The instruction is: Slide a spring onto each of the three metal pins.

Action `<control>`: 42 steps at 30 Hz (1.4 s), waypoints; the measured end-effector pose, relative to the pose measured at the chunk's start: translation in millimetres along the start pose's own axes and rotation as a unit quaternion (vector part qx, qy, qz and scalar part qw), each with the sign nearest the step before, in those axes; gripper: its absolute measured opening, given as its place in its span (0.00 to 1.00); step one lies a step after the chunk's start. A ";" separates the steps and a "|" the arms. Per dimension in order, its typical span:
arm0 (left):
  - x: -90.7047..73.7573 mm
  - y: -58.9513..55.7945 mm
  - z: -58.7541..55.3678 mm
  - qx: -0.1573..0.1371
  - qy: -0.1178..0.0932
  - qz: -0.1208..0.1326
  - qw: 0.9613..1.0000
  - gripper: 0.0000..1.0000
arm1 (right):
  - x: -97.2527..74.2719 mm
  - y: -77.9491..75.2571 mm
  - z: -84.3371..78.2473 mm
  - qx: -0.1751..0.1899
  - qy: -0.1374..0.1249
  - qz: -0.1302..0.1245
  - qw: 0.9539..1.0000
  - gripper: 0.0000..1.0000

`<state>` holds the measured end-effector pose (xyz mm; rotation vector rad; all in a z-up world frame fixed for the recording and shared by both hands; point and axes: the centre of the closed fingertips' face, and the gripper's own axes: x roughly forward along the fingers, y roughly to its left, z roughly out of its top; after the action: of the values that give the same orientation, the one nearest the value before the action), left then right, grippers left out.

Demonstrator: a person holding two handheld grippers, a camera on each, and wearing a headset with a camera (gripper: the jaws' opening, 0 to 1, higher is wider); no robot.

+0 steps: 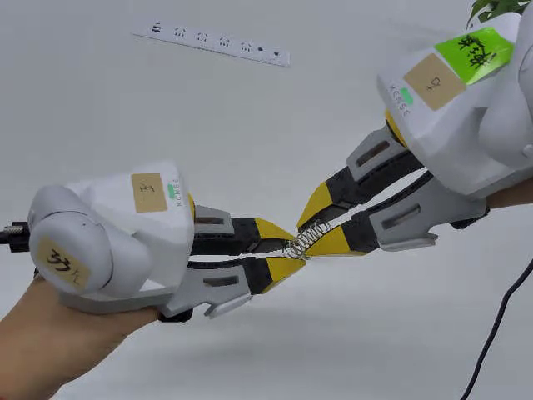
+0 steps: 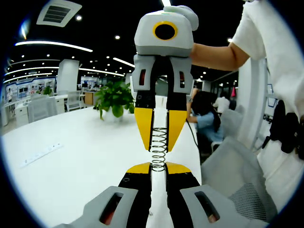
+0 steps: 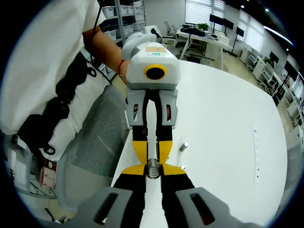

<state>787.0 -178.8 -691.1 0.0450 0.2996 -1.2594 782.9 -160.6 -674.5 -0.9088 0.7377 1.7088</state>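
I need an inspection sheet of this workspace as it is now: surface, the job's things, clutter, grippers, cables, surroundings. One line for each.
Surface: white table, smooth and plain.
Job's things: one spring, held in the air between both grippers; one metal pin and a second pin stand upright on the table, with no spring seen on them.
Clutter: white power strip, lying flat at the far side.
Grippers: left gripper fingers shut on one end of the spring; right gripper fingers shut on its other part.
Cables: black cable at the right of the head view.
Surroundings: potted plant, mesh chair, open office with a seated person.
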 end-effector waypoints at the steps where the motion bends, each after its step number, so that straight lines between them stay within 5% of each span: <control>1: -0.1 0.1 -0.2 0.001 0.000 0.001 1.000 0.10 | 0.3 0.1 0.2 0.000 0.000 0.000 1.000 0.12; 22: -9.9 3.9 -11.8 0.002 0.019 0.019 1.000 0.18 | 3.9 1.5 6.9 0.023 -0.011 0.002 1.000 0.12; 35: -41.2 12.2 -40.6 -0.017 0.052 0.052 0.997 0.27 | 6.6 -21.0 -2.7 0.043 0.002 -0.036 0.998 0.12; 42: -57.9 20.0 -56.5 -0.026 0.072 0.074 0.994 0.37 | 19.5 -50.7 -17.6 0.062 0.018 -0.067 0.996 0.12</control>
<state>778.8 -107.7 -733.7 0.1118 0.4467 -1.1032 831.5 -150.6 -702.8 -0.8852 0.7808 1.5153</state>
